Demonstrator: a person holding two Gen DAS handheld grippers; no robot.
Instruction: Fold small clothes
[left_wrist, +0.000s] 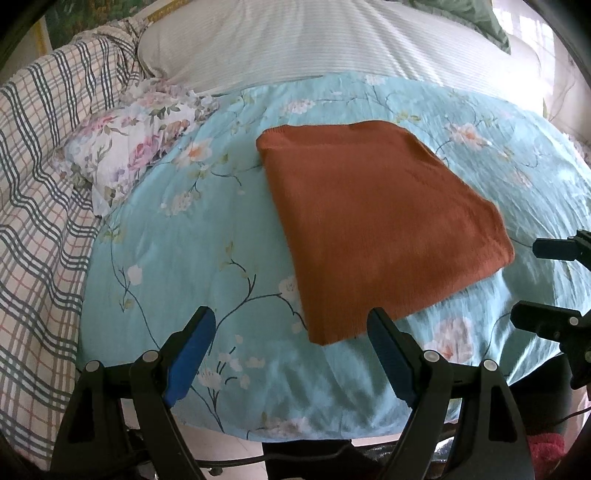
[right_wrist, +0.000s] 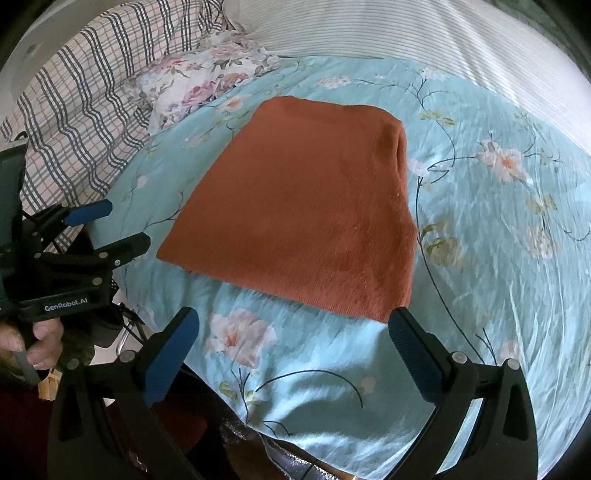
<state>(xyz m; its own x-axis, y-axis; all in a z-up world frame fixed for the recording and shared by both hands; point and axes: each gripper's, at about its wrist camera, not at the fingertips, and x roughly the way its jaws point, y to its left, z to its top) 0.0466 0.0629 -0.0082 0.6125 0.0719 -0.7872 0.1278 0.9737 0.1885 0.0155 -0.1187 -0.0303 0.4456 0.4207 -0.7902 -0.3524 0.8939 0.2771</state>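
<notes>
Rust garment (left_wrist: 373, 221) lies folded on teal floral quilt (left_wrist: 177, 258), floral pillow (left_wrist: 125, 147) nearby

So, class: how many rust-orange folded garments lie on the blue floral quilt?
1. The rust-orange folded garment lies mid-quilt, just ahead of both open grippers' fingers. Others may sit outside the views.

A folded rust cloth (left_wrist: 376, 229) lies flat on the blue floral quilt (left_wrist: 184, 258). The left gripper (left_wrist: 291, 332) stands with jaws wide apart and empty, just short of the cloth's near edge. A floral pillow (left_wrist: 129, 155) sits left of the cloth.
</notes>
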